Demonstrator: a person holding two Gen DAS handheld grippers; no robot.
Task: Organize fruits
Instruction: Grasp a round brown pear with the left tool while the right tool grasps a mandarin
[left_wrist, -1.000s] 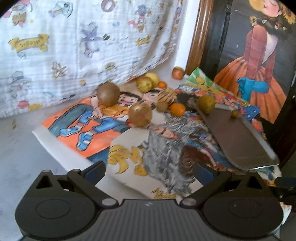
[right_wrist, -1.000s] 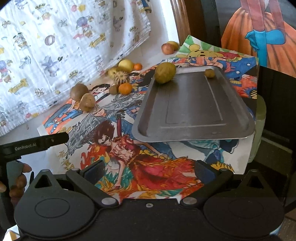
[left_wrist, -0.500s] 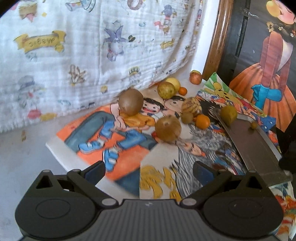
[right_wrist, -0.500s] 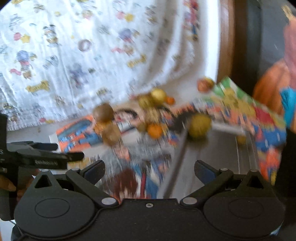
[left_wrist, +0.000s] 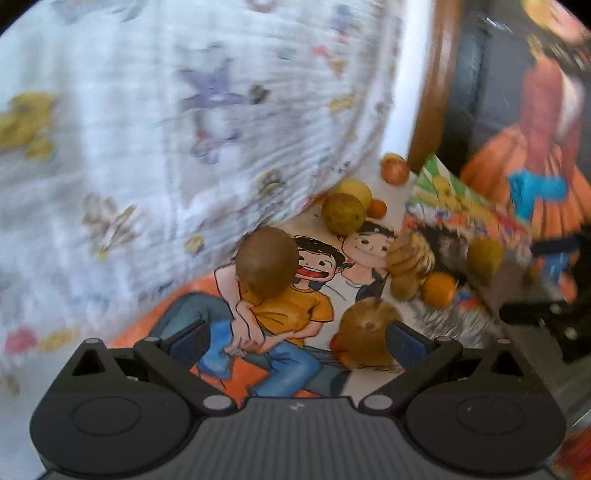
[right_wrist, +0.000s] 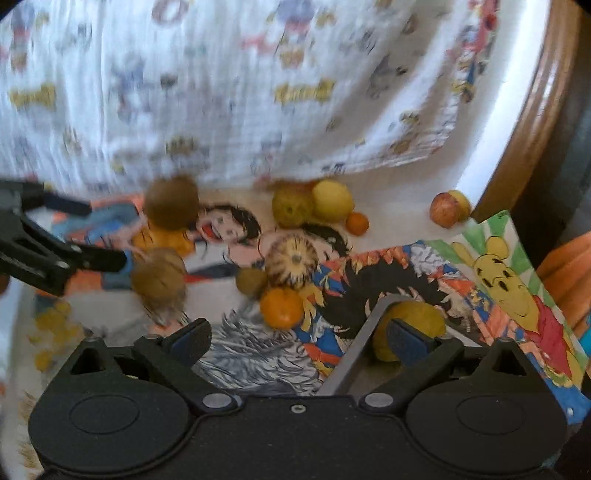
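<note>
Left gripper (left_wrist: 293, 338) low over the cartoon drawings (left_wrist: 306, 291), pointed toward the hanging printed cloth (left_wrist: 184, 110); fingers (left_wrist: 186, 341) spread wide, nothing between them. Brown fruit (left_wrist: 365, 338) just inside the right finger, touching or not cannot be told. Second brown fruit (left_wrist: 266, 263) farther ahead, on the drawing of the two figures. Beyond, a cluster: striped fruit (left_wrist: 410, 253), small brown one below it, orange (left_wrist: 439, 288) beside; green fruit (left_wrist: 343, 214), yellow fruit (left_wrist: 354, 190) and small orange near the cloth hem; red-yellow fruit (left_wrist: 394, 169) at the wooden frame (left_wrist: 430, 92). Heavy motion blur throughout.

Right gripper (right_wrist: 299, 338) also low and level, aimed at the same cluster; fingers (right_wrist: 408, 341) wide apart, empty. Grey tray (right_wrist: 354, 362) edge running up between the fingers; yellow-green fruit (right_wrist: 410, 326) on the tray, partly hidden by the right finger. Orange (right_wrist: 281, 308) just ahead of the gap, off the tray, with the striped fruit (right_wrist: 291, 262) behind it. Left gripper (right_wrist: 62, 254) visible at the left edge of the right wrist view, fingers open beside the nearer brown fruit (right_wrist: 159, 280). Bear drawing (right_wrist: 517, 291) at the right.
</note>
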